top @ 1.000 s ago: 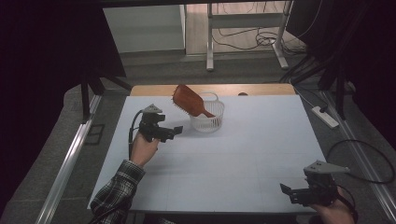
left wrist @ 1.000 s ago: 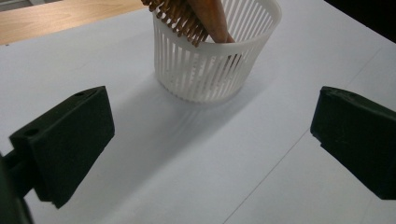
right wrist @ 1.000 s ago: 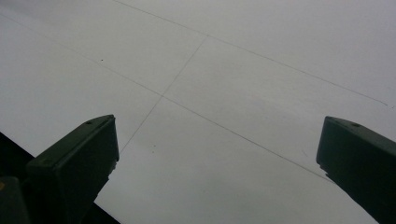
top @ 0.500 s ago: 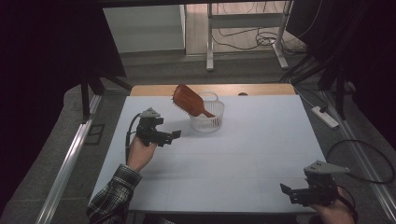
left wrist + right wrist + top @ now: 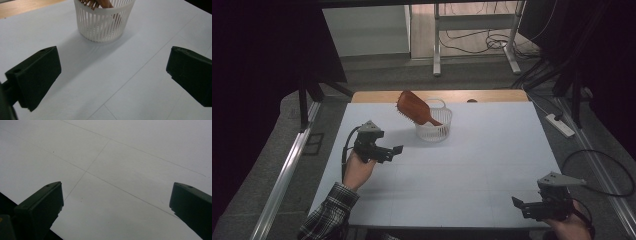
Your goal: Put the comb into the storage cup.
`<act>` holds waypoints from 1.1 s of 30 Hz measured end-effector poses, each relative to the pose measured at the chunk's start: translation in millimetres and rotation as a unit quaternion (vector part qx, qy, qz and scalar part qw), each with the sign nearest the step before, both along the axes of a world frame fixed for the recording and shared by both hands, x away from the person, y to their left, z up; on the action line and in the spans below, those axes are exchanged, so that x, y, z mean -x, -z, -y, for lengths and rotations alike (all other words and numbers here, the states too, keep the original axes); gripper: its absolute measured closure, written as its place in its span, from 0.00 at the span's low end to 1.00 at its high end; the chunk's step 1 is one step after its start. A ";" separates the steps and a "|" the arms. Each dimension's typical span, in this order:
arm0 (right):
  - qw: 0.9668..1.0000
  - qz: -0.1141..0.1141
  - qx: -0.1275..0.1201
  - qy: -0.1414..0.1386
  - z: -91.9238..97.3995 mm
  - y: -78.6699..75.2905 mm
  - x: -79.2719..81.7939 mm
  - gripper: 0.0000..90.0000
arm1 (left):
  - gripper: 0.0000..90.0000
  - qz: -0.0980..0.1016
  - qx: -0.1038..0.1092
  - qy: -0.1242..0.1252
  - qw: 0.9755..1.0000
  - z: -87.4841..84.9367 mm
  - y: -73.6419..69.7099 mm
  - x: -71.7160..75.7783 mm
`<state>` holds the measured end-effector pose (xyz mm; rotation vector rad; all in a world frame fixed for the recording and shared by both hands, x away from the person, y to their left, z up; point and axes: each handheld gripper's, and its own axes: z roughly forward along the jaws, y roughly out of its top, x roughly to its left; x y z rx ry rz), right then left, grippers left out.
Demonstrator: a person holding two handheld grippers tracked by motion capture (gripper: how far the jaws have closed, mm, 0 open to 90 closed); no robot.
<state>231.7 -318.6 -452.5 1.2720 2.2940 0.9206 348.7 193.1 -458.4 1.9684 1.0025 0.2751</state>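
Left claw (image 5: 396, 150) pulled back, wide, empty; hairbrush (image 5: 414, 107) in basket (image 5: 434, 131) ahead, apart.

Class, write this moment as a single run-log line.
left gripper: open, empty, short of basket | right gripper: open, empty, near table edge | hairbrush: handle in basket, head leaning out

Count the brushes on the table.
1. The brush stands tilted in the white basket at the table's far middle, head sticking out up-left. The basket's slats could hide something smaller inside.
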 end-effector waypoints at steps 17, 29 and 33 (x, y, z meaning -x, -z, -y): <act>1.000 0.001 0.003 0.000 -0.6 0.1 0.1 0.00 | 0.00 -0.004 0.000 -0.002 1.000 -8.5 1.4 20.9; 1.000 0.001 0.004 0.000 -1.0 0.1 0.3 0.00 | 0.00 -0.012 -0.001 -0.006 1.000 -16.3 4.2 36.5; 1.000 0.001 0.005 0.000 -1.2 0.1 0.4 0.00 | 0.00 -0.012 -0.002 -0.010 1.000 -18.9 4.7 41.3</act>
